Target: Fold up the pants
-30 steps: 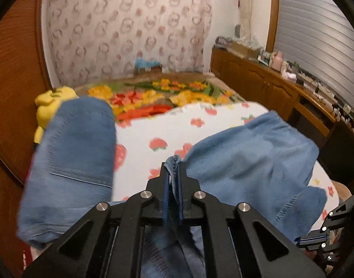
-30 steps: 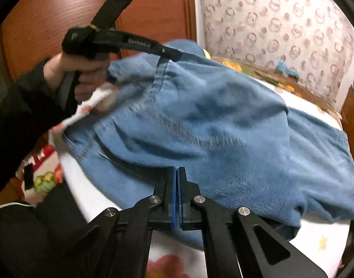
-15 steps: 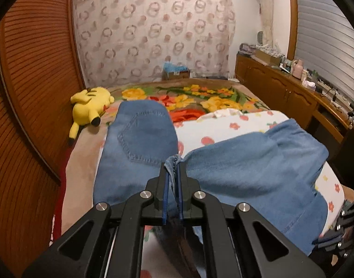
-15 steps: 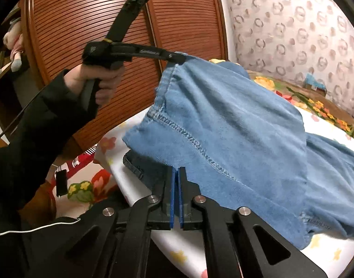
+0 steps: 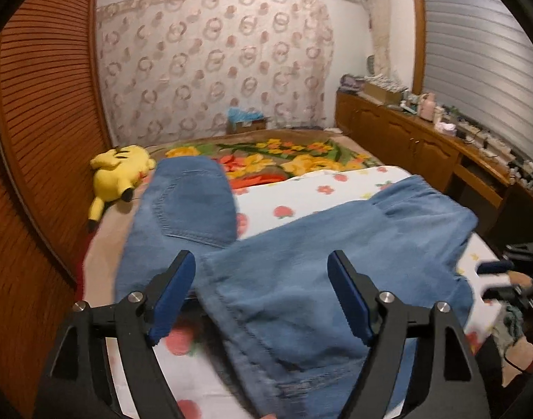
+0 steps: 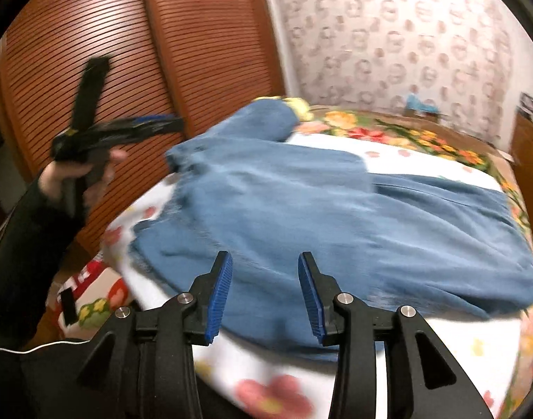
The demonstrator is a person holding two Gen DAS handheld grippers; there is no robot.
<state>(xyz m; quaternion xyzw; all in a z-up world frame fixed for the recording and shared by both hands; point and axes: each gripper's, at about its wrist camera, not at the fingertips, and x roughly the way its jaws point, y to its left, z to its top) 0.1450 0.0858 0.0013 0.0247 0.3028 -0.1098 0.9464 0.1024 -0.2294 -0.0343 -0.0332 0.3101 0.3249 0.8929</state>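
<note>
Blue denim pants (image 5: 301,265) lie loose on the white flowered sheet (image 5: 301,188) of the bed, one leg (image 5: 186,202) stretching away at the left, the other part spread to the right. My left gripper (image 5: 261,265) is open and empty just above the near edge of the denim. In the right wrist view the pants (image 6: 336,216) lie rumpled across the bed. My right gripper (image 6: 264,265) is open and empty above their near edge. The left gripper (image 6: 126,129) also shows there, blurred, held up at the left, apart from the cloth.
A yellow plush toy (image 5: 119,171) lies at the bed's far left by the wooden slatted doors (image 5: 39,139). A flowered blanket (image 5: 294,157) covers the far end. A wooden cabinet (image 5: 423,146) with clutter runs along the right. A cardboard box (image 5: 245,124) stands by the far wall.
Both grippers were shut on the denim and held it up; both have opened and let go. The pants have dropped onto the bed. The left gripper has lifted away.
</note>
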